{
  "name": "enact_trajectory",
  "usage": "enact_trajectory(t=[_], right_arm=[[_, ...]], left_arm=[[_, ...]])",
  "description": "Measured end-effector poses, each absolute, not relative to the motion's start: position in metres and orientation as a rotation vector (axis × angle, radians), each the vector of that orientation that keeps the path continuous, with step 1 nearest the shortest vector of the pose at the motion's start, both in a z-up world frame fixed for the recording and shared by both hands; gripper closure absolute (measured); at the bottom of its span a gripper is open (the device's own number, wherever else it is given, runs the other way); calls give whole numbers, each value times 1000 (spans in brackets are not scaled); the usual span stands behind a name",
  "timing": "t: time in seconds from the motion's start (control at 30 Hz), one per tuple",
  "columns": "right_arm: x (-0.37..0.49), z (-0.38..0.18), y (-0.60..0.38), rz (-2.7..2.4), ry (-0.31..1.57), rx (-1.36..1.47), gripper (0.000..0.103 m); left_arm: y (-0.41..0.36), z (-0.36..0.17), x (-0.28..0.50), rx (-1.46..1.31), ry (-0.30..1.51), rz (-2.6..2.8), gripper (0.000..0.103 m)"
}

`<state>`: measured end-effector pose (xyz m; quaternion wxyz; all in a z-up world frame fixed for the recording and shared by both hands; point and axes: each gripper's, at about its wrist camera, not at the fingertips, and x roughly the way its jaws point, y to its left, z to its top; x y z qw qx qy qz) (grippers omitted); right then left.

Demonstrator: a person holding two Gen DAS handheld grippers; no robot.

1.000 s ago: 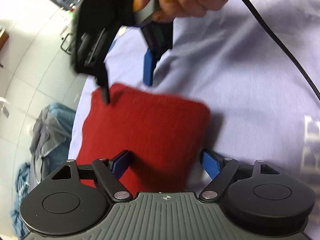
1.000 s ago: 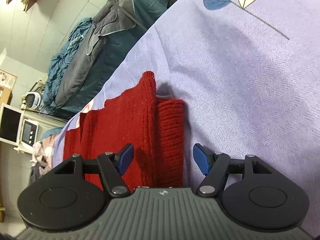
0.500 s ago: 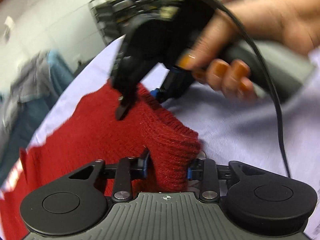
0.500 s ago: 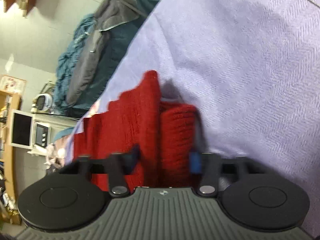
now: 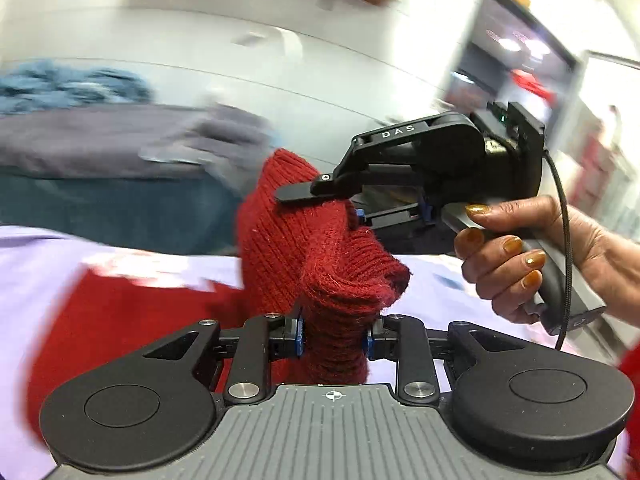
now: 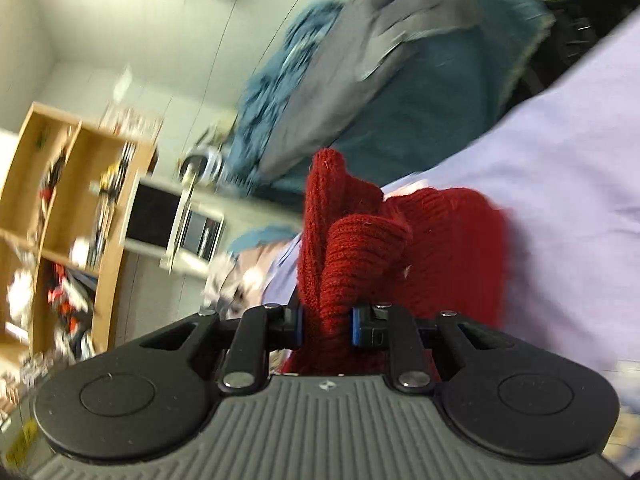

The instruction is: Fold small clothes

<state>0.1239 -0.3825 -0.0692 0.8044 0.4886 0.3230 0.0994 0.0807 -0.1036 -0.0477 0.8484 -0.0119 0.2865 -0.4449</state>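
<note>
A red knitted garment [image 5: 304,248] lies on a lilac sheet [image 5: 36,264], with one edge lifted off it. My left gripper [image 5: 333,338] is shut on a bunched fold of the knit. My right gripper [image 6: 326,326] is shut on another fold of the same garment [image 6: 360,240]. In the left wrist view the right gripper [image 5: 356,213] shows ahead, held by a hand, clamped on the raised edge. The rest of the garment trails down onto the sheet [image 6: 580,200].
A pile of teal and grey clothes [image 5: 104,160] lies beyond the sheet, also in the right wrist view [image 6: 380,80]. A wooden shelf [image 6: 60,200] and a microwave [image 6: 172,220] stand against the wall. The right gripper's cable [image 5: 564,248] hangs by the hand.
Both grippers closed on the garment's near edge and lifted it off the sheet. Both views have tilted up toward the room.
</note>
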Motion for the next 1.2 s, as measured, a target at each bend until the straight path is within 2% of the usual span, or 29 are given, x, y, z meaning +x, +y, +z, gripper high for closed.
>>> enact_trajectory(t=[0.2, 0.3, 0.4, 0.47, 0.5, 0.57, 0.63, 0.77, 0.87, 1.03, 1.2], right_arm=[[243, -88, -274, 106, 877, 872, 79], [274, -105, -229, 54, 929, 738, 78], [292, -129, -197, 43, 978, 671, 73], [295, -141, -188, 53, 975, 668, 51], [296, -146, -185, 72, 973, 671, 48], [289, -149, -184, 110, 959, 662, 43], [275, -141, -193, 133, 894, 635, 41], [234, -109, -229, 126, 717, 563, 17], [195, -102, -277, 90, 685, 573, 8], [132, -144, -364, -31, 763, 856, 6], [88, -194, -387, -36, 766, 1118, 7]], left_arm=[[-16, -88, 144, -201, 712, -690, 25], [32, -117, 161, -353, 783, -594, 25], [52, -143, 177, -418, 850, -517, 27], [65, -158, 180, -450, 884, -480, 25], [74, -164, 178, -478, 901, -461, 23], [92, -173, 176, -559, 928, -444, 0], [103, -173, 179, -590, 921, -438, 0], [119, -166, 184, -635, 897, -460, 0], [132, -169, 185, -716, 870, -490, 0], [137, -189, 198, -857, 903, -537, 0], [105, -218, 239, -882, 1001, -633, 0]])
